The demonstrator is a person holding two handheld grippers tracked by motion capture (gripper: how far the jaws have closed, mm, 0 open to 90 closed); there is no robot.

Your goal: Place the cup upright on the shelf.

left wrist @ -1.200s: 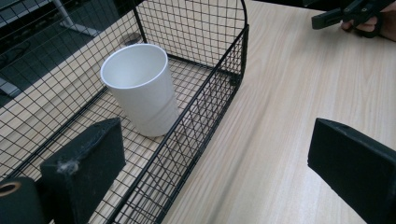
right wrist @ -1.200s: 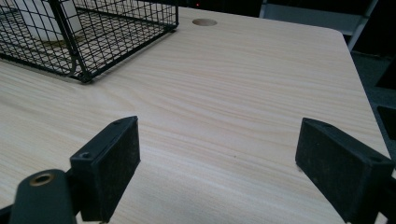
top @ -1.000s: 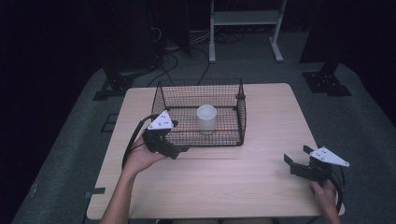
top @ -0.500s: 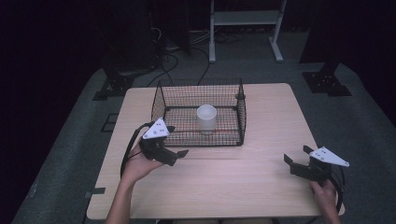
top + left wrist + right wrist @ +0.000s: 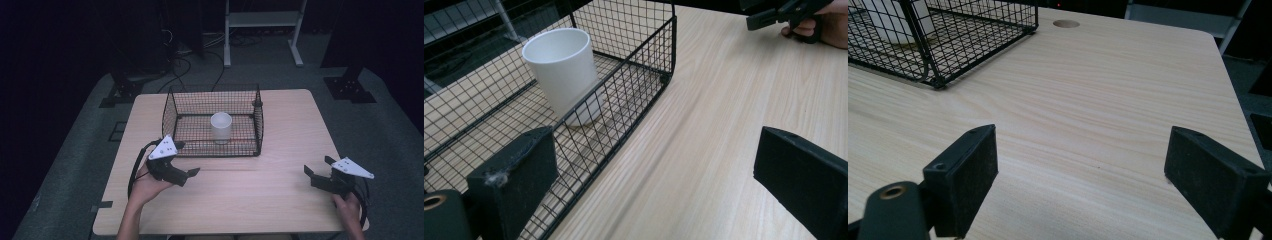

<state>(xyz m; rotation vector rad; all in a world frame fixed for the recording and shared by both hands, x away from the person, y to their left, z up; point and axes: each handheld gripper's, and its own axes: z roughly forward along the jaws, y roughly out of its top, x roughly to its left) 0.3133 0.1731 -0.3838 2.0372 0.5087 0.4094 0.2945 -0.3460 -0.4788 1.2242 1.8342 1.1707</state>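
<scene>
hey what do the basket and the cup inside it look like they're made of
The basket looks like black coated metal wire, a thin welded grid on thicker frame rods. The cup looks like white ceramic or plastic: smooth, opaque, evenly thick rim with a soft sheen. I can't tell which.

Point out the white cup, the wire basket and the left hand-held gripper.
white cup (image 5: pixel 221 127), high view, on its side wall.
wire basket (image 5: pixel 260 130), high view, on its right wall.
left hand-held gripper (image 5: pixel 187 176), high view, midway between its fingertips.

Each hand-held gripper (image 5: pixel 186 175): black body, flat black rectangular jaw pads, grey three-cornered top plate, black trailing cable.
</scene>
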